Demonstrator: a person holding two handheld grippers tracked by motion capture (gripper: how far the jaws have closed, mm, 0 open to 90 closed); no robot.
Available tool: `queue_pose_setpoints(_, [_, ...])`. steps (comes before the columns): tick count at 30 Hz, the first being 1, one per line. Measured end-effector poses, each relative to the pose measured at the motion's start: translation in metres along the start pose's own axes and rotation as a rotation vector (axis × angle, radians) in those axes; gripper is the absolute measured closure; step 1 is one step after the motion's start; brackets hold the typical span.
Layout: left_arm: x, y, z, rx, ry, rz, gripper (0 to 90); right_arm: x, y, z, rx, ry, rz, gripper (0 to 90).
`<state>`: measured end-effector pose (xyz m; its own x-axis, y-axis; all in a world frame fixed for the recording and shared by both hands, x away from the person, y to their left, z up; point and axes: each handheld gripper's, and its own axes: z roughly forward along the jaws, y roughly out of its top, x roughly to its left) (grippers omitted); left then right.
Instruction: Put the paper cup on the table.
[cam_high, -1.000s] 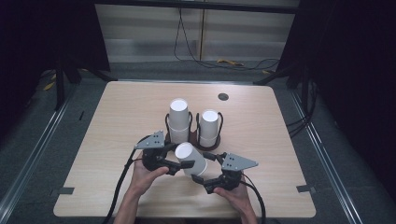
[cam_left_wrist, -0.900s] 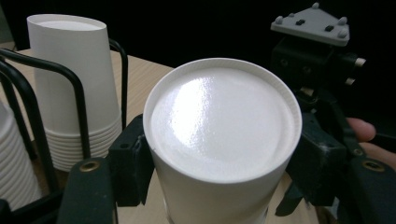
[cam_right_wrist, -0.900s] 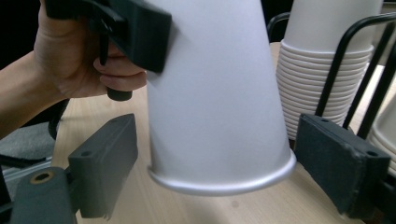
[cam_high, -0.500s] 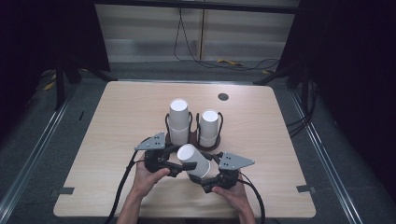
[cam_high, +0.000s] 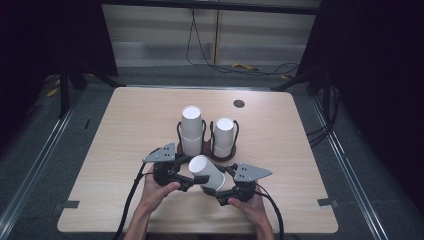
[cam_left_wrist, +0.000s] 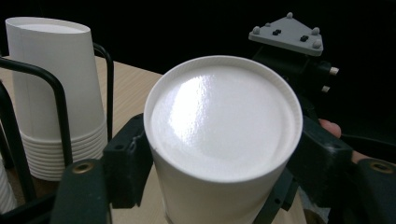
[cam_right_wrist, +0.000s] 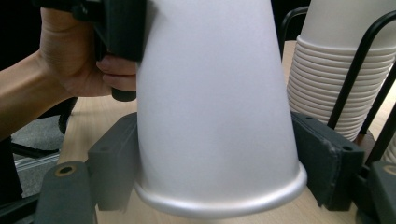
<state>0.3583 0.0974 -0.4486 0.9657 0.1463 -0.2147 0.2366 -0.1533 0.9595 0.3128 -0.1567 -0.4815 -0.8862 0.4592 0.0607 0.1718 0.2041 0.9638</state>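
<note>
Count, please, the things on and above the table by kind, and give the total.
Stacks of white paper cups in the black wire holder: 2
Black wire holder with two rings: 1
White paper cup held between both grippers: 1
Grippers: 2
Total: 6

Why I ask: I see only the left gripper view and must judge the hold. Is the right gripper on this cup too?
Observer: Yes. The right gripper clamps both sides of the cup just above its rolled rim.
Operator: How does the cup lie?
Observer: In the high view it lies tilted between the grippers, closed base toward the left gripper.
Operator: Stacks behind?
Observer: Two, in a wire holder; the left stack is taller than the right stack.
</note>
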Motion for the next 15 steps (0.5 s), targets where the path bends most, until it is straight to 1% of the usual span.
queue_pose_setpoints(2, [-0.0005, -0.0008, 0.002, 0.013, 0.005, -0.004, 20.8, -0.0003, 0.0004, -0.0009, 0.003, -0.006, -0.002, 22.6])
queue_pose_setpoints(3, [-0.0009, -0.0015, 0.0027, 0.017, 0.019, -0.005, 18.7, -0.0004, 0.0005, -0.0012, 0.006, -0.006, -0.003, 22.7])
queue_pose_setpoints(4, [-0.0011, -0.0025, 0.0025, 0.015, 0.03, -0.01, 16.4, -0.0002, 0.0006, -0.0016, 0.012, -0.01, -0.007, 22.6])
queue_pose_setpoints(5, [-0.0008, -0.0033, 0.0021, 0.009, 0.031, -0.015, 15.7, 0.0001, 0.0007, -0.002, 0.02, -0.014, -0.007, 22.7])
queue_pose_setpoints(7, [-0.0003, -0.004, 0.0006, 0.01, 0.032, -0.02, 15.7, -0.0002, 0.0005, -0.0026, 0.029, -0.014, -0.009, 22.7])
queue_pose_setpoints(8, [-0.0005, -0.0041, -0.0009, 0.02, 0.044, -0.008, 15.6, -0.001, 0.0001, -0.0035, 0.041, -0.018, -0.005, 22.7])
queue_pose_setpoints(10, [-0.0004, -0.0038, -0.0021, 0.023, 0.048, -0.002, 15.6, -0.0018, 0.0001, -0.0035, 0.043, -0.017, -0.008, 22.7])
queue_pose_setpoints(13, [-0.001, -0.0037, -0.004, 0.02, 0.055, -0.001, 15.7, -0.0029, 0.0004, -0.0047, 0.06, -0.016, -0.002, 22.7])
queue_pose_setpoints(15, [-0.0013, -0.0041, -0.0045, 0.038, 0.061, 0.009, 15.6, -0.0034, 0.0003, -0.0051, 0.07, -0.012, 0.004, 22.7])
